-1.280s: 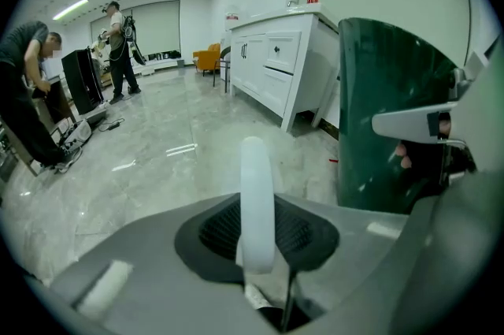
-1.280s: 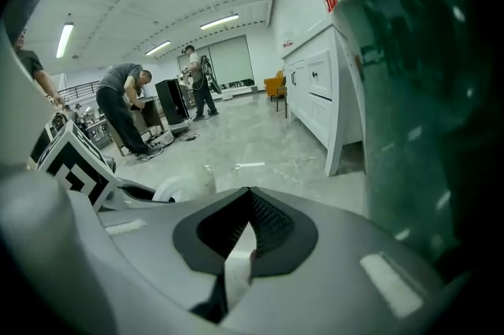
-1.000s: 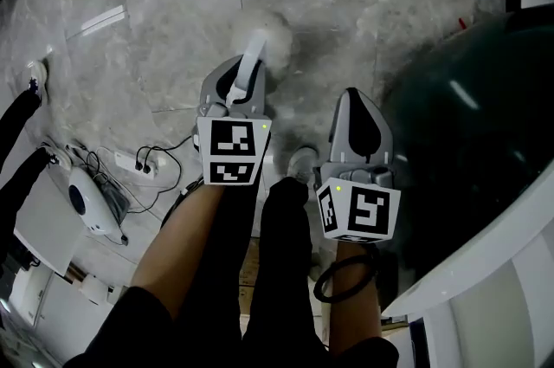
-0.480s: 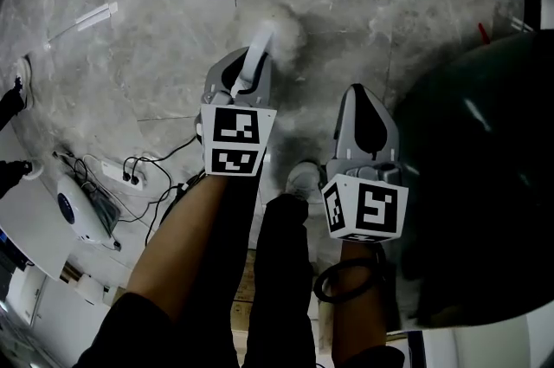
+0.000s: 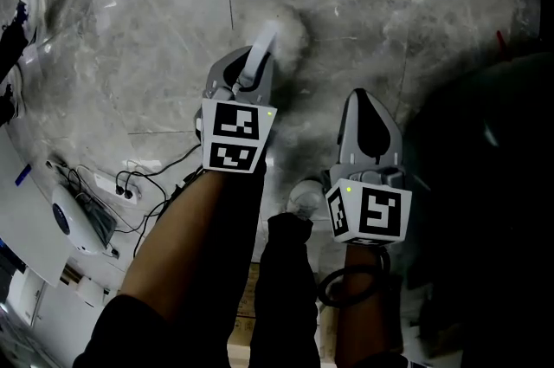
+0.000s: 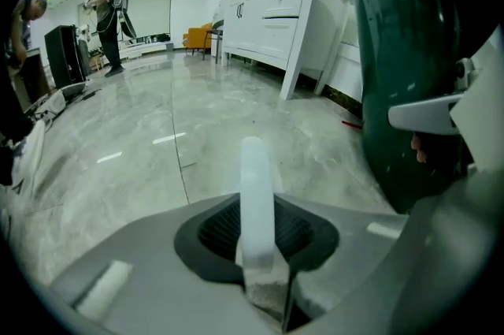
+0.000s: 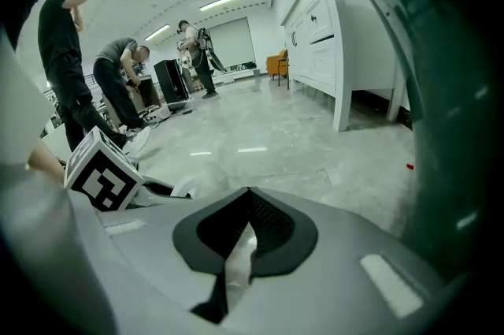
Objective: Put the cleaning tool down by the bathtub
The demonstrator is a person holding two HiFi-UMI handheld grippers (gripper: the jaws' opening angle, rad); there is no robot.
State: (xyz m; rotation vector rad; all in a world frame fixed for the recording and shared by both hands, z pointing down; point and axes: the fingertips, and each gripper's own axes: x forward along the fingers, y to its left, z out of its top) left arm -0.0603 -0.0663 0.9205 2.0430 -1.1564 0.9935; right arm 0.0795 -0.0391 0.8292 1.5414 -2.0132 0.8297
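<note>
In the head view my left gripper (image 5: 245,70) is shut on the white handle of the cleaning tool (image 5: 260,53). The tool's fluffy pale head (image 5: 292,37) hangs over the grey marble floor. In the left gripper view the handle (image 6: 255,195) rises straight out between the dark pads. My right gripper (image 5: 364,100) is beside it, shut with nothing in it, and its pads meet in the right gripper view (image 7: 243,237). The dark green bathtub (image 5: 485,150) fills the right side, close to the right gripper, and also shows as a bathtub wall (image 6: 402,65).
A power strip with black cables (image 5: 123,183) and a white device (image 5: 80,217) lie on the floor at the left. A white cabinet (image 6: 277,6) stands behind the tub. Several people (image 7: 118,85) stand far off. My own dark trouser legs and a shoe (image 5: 302,196) are below the grippers.
The head view has swung, so the bathtub sits further right and lower in the picture. Both grippers keep their places side by side, the left still shut on the tool.
</note>
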